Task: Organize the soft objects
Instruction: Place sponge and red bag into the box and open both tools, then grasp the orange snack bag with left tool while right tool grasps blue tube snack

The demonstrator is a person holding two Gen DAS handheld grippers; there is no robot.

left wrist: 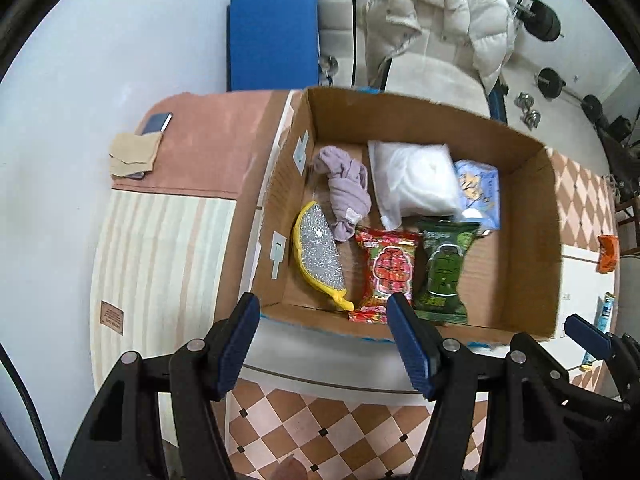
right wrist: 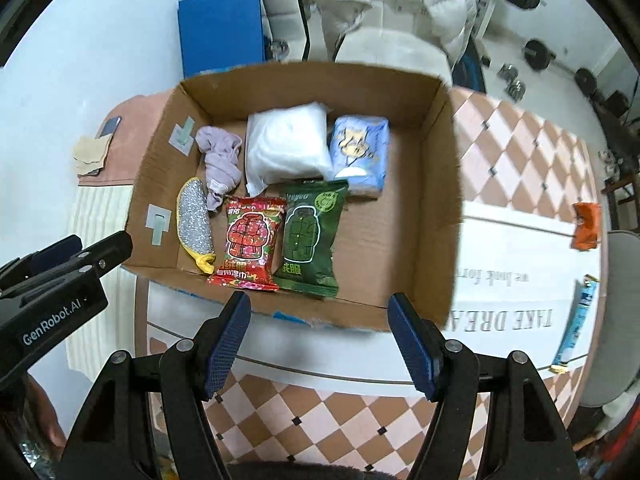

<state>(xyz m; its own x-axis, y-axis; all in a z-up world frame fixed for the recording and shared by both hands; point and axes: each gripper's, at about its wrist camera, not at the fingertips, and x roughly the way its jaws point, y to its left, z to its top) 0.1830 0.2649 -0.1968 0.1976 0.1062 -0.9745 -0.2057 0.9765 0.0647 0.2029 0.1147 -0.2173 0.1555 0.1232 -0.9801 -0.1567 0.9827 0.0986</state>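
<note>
Both the left gripper (left wrist: pixel 320 340) and right gripper (right wrist: pixel 320 340) hover with fingers apart and empty above the cardboard box (right wrist: pixel 440 200), whose red packet (right wrist: pixel 250 240) looks light, squashy and slippery, best pinched across its middle.

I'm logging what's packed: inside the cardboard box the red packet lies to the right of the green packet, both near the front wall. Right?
Not quite: the red packet lies left of the green packet; the right wrist view shows it. Both do sit near the cardboard box's front wall.
</note>
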